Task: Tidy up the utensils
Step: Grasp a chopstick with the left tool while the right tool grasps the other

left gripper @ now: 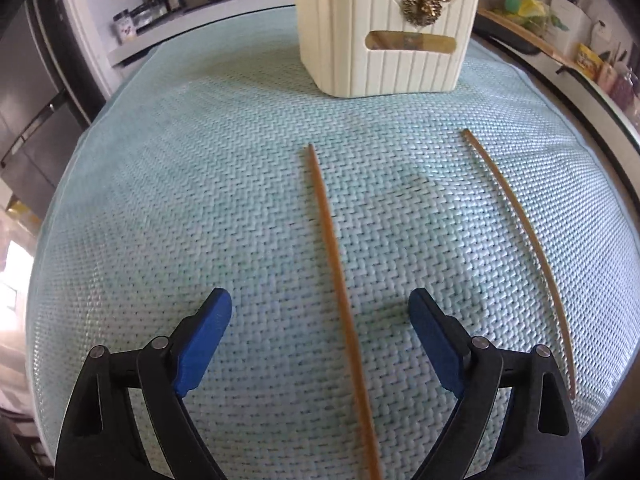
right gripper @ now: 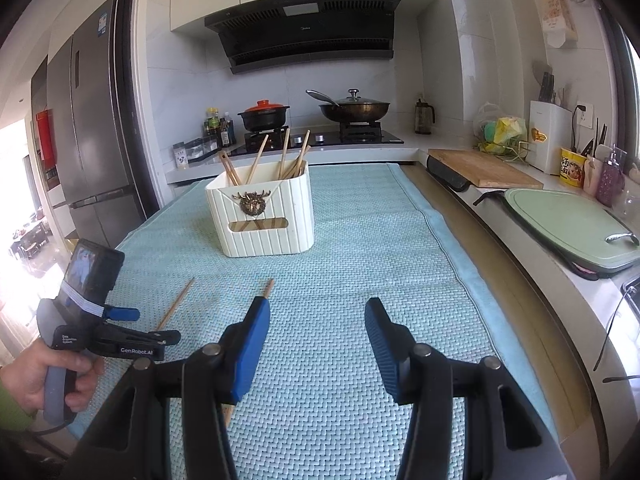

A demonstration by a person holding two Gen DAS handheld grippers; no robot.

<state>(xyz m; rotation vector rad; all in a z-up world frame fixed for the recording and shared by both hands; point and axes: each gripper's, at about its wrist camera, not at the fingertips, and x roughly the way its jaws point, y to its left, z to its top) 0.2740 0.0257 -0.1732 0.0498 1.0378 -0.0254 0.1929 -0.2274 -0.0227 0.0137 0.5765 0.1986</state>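
Two wooden chopsticks lie on the light blue woven mat [left gripper: 160, 200]. One chopstick [left gripper: 336, 280] runs lengthwise between the fingers of my left gripper [left gripper: 320, 302], which hangs open just above it without touching. The second chopstick [left gripper: 524, 240] lies to the right of it, outside the jaws. Further back stands the white ribbed holder [left gripper: 380, 40] with a brass stag emblem. In the right wrist view the holder [right gripper: 264, 220] has several chopsticks standing in it. My right gripper [right gripper: 318, 306] is open over bare mat, and its left finger partly hides one chopstick [right gripper: 268, 288].
A hand [right gripper: 32, 376] holds the left tool at the mat's left edge. Behind the mat is a stove [right gripper: 320, 138] with two pots. A wooden board [right gripper: 480, 168] and a green cutting board [right gripper: 568, 224] lie on the counter to the right. A fridge [right gripper: 88, 140] stands at the left.
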